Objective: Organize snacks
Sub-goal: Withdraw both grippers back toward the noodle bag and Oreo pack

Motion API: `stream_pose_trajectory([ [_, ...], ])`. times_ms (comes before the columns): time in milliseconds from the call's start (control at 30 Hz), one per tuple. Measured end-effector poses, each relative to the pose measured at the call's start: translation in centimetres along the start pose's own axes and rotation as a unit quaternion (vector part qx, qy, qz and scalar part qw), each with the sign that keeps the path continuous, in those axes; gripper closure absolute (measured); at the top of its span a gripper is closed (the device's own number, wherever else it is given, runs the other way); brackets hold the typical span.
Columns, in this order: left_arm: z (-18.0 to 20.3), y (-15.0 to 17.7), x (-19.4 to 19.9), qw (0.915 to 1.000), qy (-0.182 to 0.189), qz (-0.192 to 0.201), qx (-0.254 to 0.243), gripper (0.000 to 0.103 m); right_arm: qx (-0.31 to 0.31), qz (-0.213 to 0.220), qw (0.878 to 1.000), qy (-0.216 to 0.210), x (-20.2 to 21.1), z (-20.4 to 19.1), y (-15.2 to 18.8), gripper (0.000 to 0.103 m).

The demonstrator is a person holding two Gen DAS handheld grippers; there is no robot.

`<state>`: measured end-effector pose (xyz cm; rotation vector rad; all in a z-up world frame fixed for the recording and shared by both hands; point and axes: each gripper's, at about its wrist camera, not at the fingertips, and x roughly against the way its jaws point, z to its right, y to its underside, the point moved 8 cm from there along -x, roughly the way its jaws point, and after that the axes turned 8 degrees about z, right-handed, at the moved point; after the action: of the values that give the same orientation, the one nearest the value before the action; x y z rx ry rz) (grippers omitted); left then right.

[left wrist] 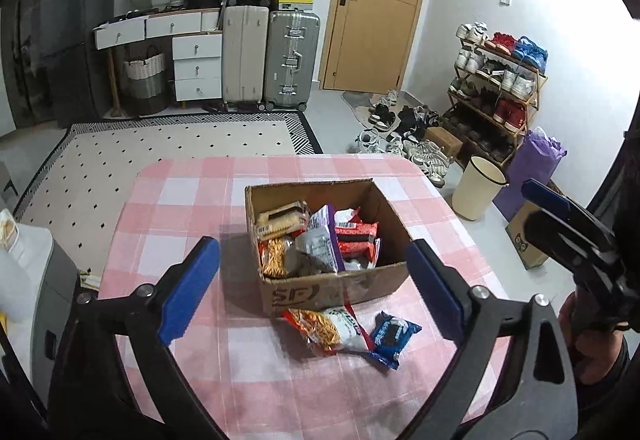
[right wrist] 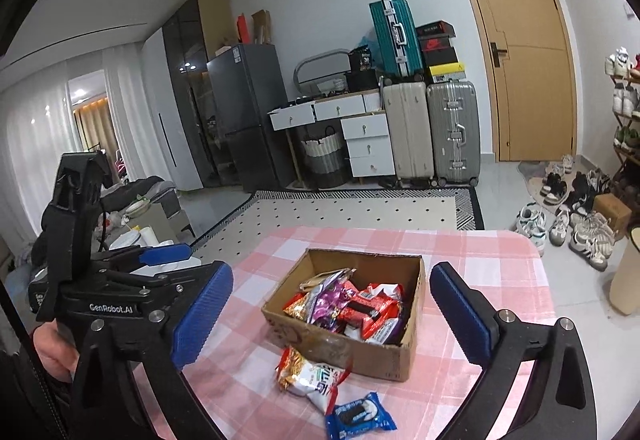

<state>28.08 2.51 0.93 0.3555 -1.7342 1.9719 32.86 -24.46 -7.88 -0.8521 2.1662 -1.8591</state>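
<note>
A cardboard box (left wrist: 384, 204) (right wrist: 348, 356) full of snack packets stands on the pink checked tablecloth (left wrist: 180, 196) (right wrist: 280, 248). In front of it lie a red and white snack bag (left wrist: 328, 328) (right wrist: 310, 376) and a blue cookie packet (left wrist: 394, 336) (right wrist: 358, 416). My left gripper (left wrist: 312, 288) is open and empty, above the table, its fingers either side of the box. My right gripper (right wrist: 332, 316) is open and empty, held above the box and loose packets. The right gripper also shows at the right edge of the left wrist view (left wrist: 568, 224), the left one at the left of the right wrist view (right wrist: 160, 260).
Beyond the table lie a dotted rug (left wrist: 160, 144), suitcases (left wrist: 292, 60), white drawers (left wrist: 198, 68) and a wooden door (left wrist: 380, 0). A cream bin (left wrist: 476, 192), purple bag (left wrist: 532, 168) and shoe rack (left wrist: 500, 88) stand right of the table.
</note>
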Motion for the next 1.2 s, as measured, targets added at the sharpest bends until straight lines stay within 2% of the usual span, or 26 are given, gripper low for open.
stream_pose_trajectory([
  [100,-1.1,0.8,0.6,0.9995,-0.027,0.01,0.015,0.001,0.015,0.002,1.0,-0.003,0.8,-0.6,0.3,0.002],
  [300,-1.5,2.2,1.5,0.9991,-0.038,0.01,0.014,0.001,0.01,-0.002,1.0,0.004,2.1,-0.5,1.4,0.001],
  [433,-1.1,3.8,2.0,0.9994,-0.033,0.01,0.005,0.001,0.007,-0.004,1.0,0.011,3.0,-0.3,2.9,0.001],
  [567,-0.7,5.5,1.7,0.9997,-0.024,-0.006,-0.002,0.001,0.005,-0.006,1.0,0.015,3.8,0.0,4.1,0.001],
  [667,-0.5,6.2,2.1,0.9997,-0.025,0.002,-0.006,0.001,0.009,-0.009,1.0,0.021,4.3,0.1,5.1,0.001],
  [733,-0.4,6.6,2.3,0.9996,-0.028,0.006,-0.006,0.001,0.009,-0.015,1.0,0.022,4.3,0.0,5.9,0.001],
  [933,-1.0,9.4,1.1,0.9994,-0.027,-0.022,0.008,0.001,0.0,-0.035,0.999,0.024,3.8,-0.1,9.1,0.001],
  [1200,-1.5,12.9,-0.9,0.9988,-0.02,-0.042,0.017,0.001,-0.018,-0.093,0.995,0.038,1.2,1.2,15.0,0.001],
])
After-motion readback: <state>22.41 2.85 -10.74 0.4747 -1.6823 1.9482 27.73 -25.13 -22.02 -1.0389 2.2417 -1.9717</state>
